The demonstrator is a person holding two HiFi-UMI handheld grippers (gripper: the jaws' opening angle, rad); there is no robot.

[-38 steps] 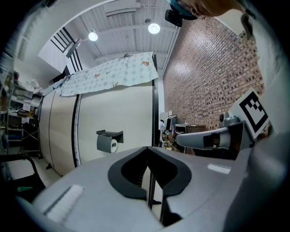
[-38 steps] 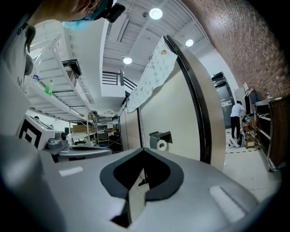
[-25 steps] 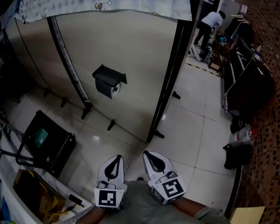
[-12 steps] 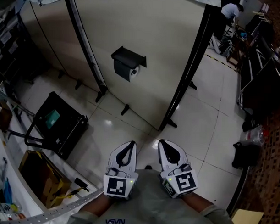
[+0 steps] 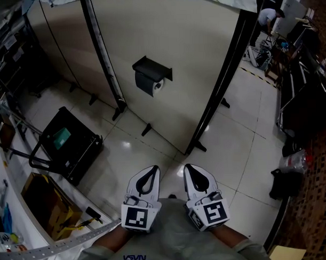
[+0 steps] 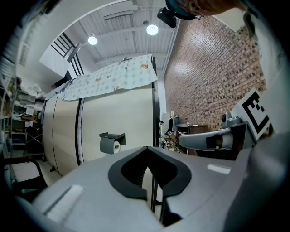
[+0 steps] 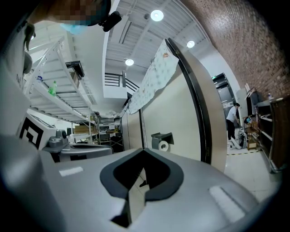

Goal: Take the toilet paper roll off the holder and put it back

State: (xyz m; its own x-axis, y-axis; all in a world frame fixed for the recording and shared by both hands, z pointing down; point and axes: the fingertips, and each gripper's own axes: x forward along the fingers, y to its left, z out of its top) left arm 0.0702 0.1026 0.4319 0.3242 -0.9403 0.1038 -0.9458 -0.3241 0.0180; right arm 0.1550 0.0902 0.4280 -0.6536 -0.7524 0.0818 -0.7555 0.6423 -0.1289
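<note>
A black holder (image 5: 152,69) is fixed to the beige partition wall (image 5: 187,56), with a toilet paper roll (image 5: 155,85) hanging under its lid. The same holder (image 6: 112,135) and roll (image 6: 116,146) show small in the left gripper view, and the holder (image 7: 161,136) with its roll (image 7: 163,146) in the right gripper view. My left gripper (image 5: 149,172) and right gripper (image 5: 191,170) are held side by side close to my body, well short of the wall. Both are shut with nothing between the jaws.
A black cart (image 5: 67,149) stands on the tiled floor at the left, with a cardboard box (image 5: 45,208) nearer me. Black posts (image 5: 220,77) frame the partition. A person (image 5: 267,19) works far off at the upper right beside dark benches (image 5: 303,84).
The view has swung so the holder sits higher and further right in the frame. Both grippers stay together, shut and empty.
</note>
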